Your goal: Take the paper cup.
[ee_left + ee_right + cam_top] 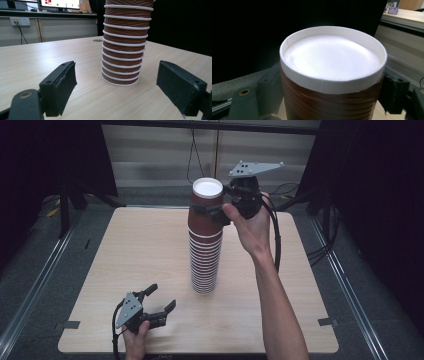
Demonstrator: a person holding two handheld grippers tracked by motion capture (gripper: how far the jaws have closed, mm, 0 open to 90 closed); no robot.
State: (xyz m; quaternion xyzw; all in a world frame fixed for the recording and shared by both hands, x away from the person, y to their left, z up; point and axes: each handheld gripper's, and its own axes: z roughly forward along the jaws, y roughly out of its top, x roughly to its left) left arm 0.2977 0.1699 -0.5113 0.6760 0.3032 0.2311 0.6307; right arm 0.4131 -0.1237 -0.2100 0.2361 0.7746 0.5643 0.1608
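Observation:
A tall stack of brown ribbed paper cups [205, 260] with white rims stands upside down near the middle of the wooden table [135, 250]. My right gripper [209, 213] comes in from the right, shut on the top cup [206, 195], one jaw on each side of its brown wall just under the white base [332, 57]. My left gripper [161, 298] rests low near the table's front edge, left of the stack, open with nothing between its pads [61, 87]. From there it faces the foot of the stack [124, 50].
Metal rails [35, 285] run along both sides of the table, with black cables [320, 250] on the floor at the right. A wall with a socket [20, 21] and a screen [60, 3] lies beyond the far edge.

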